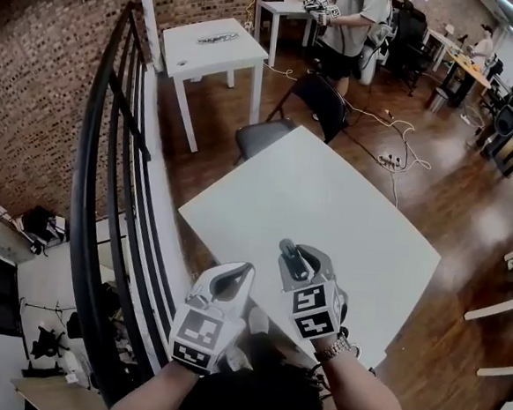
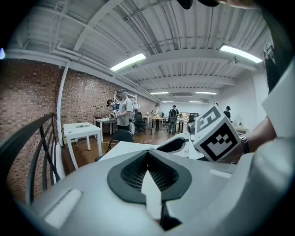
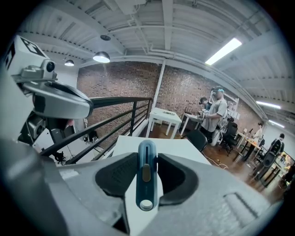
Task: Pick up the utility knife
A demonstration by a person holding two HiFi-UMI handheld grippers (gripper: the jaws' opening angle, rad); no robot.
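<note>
The utility knife (image 1: pixel 291 256), dark blue with a yellowish slider, stands clamped between the jaws of my right gripper (image 1: pixel 295 252), lifted off the white table (image 1: pixel 327 205) near its front edge. In the right gripper view the knife (image 3: pixel 146 177) runs lengthwise through the gripper (image 3: pixel 146 159), with the dark pads pressing on both sides. My left gripper (image 1: pixel 242 271) hangs just to the left, apart from the knife. In the left gripper view its tips (image 2: pixel 147 154) meet with nothing between them, and the right gripper's marker cube (image 2: pixel 216 133) shows close on the right.
A black stair railing (image 1: pixel 111 144) runs along the table's left. A dark folding chair (image 1: pixel 290 114) stands at the table's far end, with a second white table (image 1: pixel 207 45) and a standing person (image 1: pixel 350 21) behind it. Cables (image 1: pixel 393 157) lie on the wooden floor.
</note>
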